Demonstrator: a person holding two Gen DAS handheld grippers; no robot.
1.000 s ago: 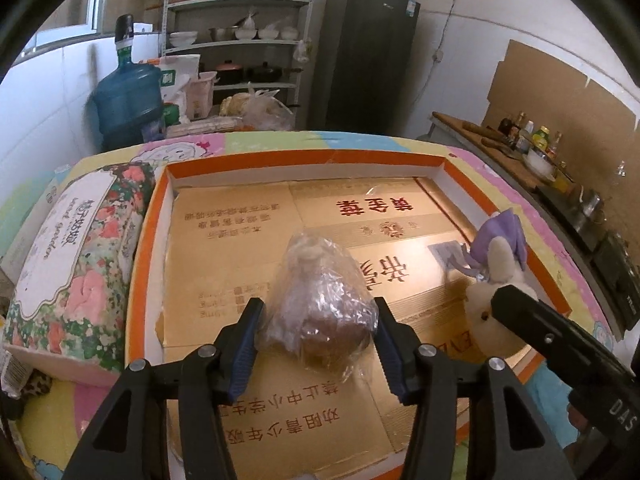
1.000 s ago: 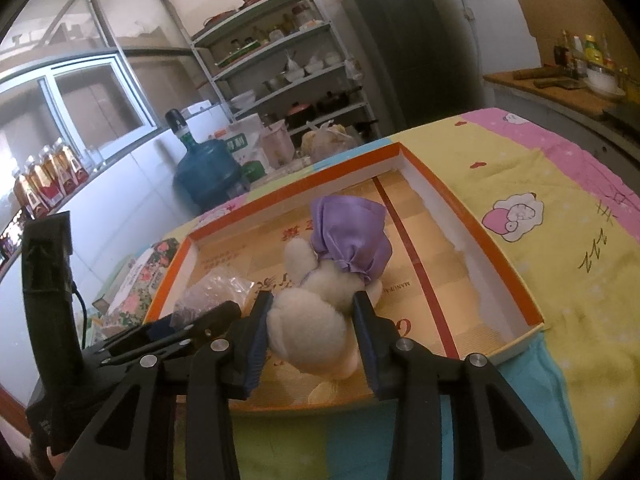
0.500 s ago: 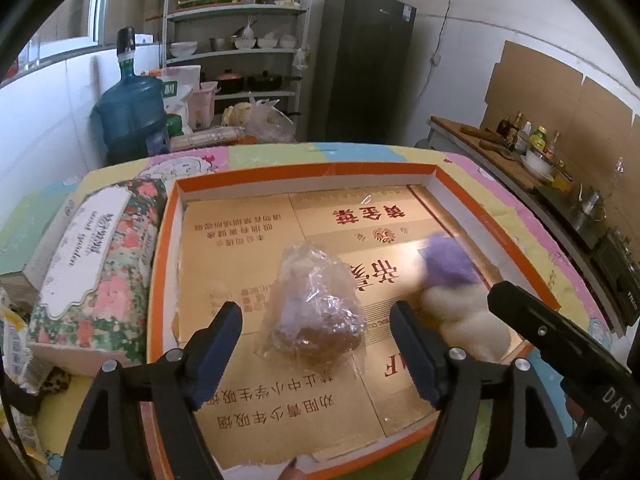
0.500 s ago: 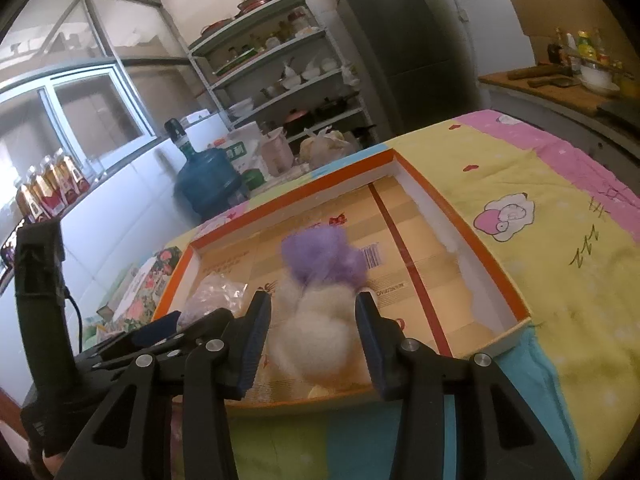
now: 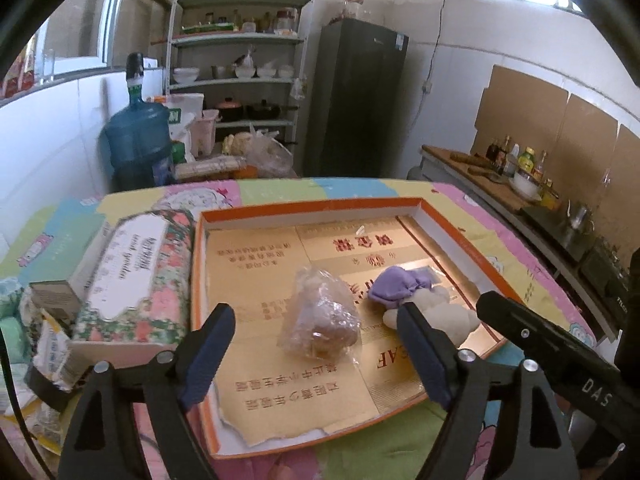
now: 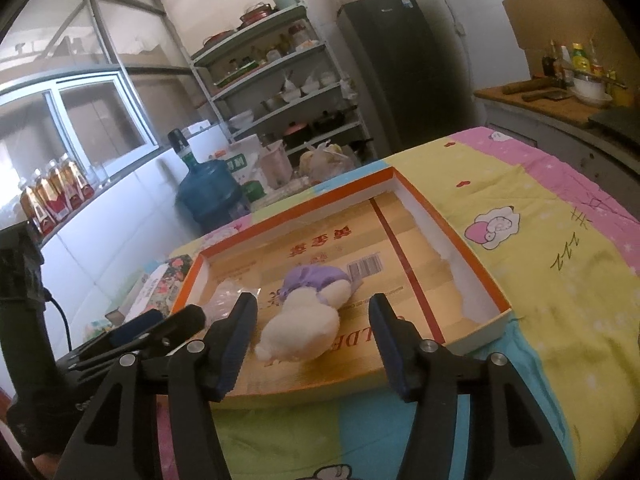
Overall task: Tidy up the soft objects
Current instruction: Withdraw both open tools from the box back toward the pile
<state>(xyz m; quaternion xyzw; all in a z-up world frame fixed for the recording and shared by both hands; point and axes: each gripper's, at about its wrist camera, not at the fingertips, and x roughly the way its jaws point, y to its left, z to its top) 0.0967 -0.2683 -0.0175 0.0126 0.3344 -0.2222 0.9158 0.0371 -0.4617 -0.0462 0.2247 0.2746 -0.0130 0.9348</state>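
Right gripper (image 6: 312, 336) low in the foreground, jaws opening, nothing pressed between the pads. Just beyond them, a white plush toy (image 6: 300, 326) with a purple cap, lying on its side in the orange-rimmed shallow box (image 6: 460, 236). A clear plastic bag (image 6: 232, 294) to its left in the same box. Left gripper (image 6: 160, 330) at the near left. Cartoon-print cloth (image 6: 560, 240) spread under the box; floral package (image 6: 160, 284) just left of it.

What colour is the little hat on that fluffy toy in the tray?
Purple, on a cream-white plush toy. The hat shows best in the right wrist view.
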